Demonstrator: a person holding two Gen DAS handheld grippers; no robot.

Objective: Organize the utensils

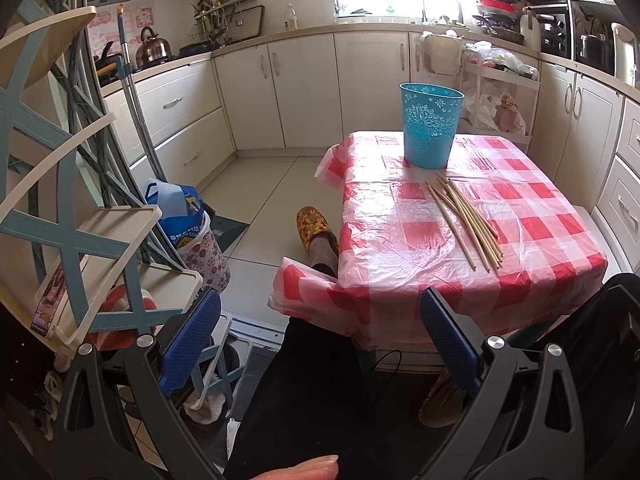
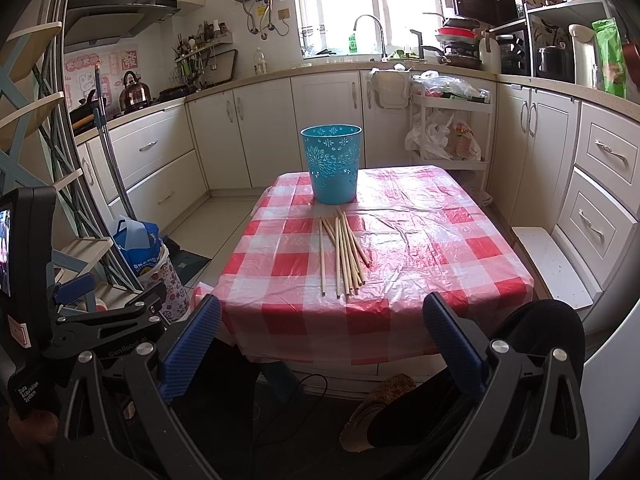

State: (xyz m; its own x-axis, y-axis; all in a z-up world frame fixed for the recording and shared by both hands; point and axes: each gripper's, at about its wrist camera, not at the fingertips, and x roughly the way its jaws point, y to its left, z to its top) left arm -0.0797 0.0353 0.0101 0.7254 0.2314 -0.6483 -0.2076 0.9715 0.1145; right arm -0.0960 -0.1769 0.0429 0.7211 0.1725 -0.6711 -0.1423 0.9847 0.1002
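Chopsticks (image 2: pixel 344 252) are seen loose on the checked worktop (image 2: pixel 440 248), just before a blue cup (image 2: pixel 334 164). Both the left gripper (image 1: pixel 320 340) and right gripper (image 2: pixel 320 344) are held wide open, empty. "Data Acquisition System" is printed on the left device (image 2: pixel 30 394).

Daylight reaches you from the window (image 2: pixel 352 4) at upper centre of both frames; its panes are blown out to white. You see glare streaks on the plastic tablecloth (image 2: pixel 420 232), strongest right of centre in the right wrist view. The lower foreground lies in shadow. Fisheye distortion bows the cabinets (image 1: pixel 576 120) and the shelf rack (image 1: pixel 60 184) near the edges, with black vignetting in the corners. Focus is sharp at mid-frame.
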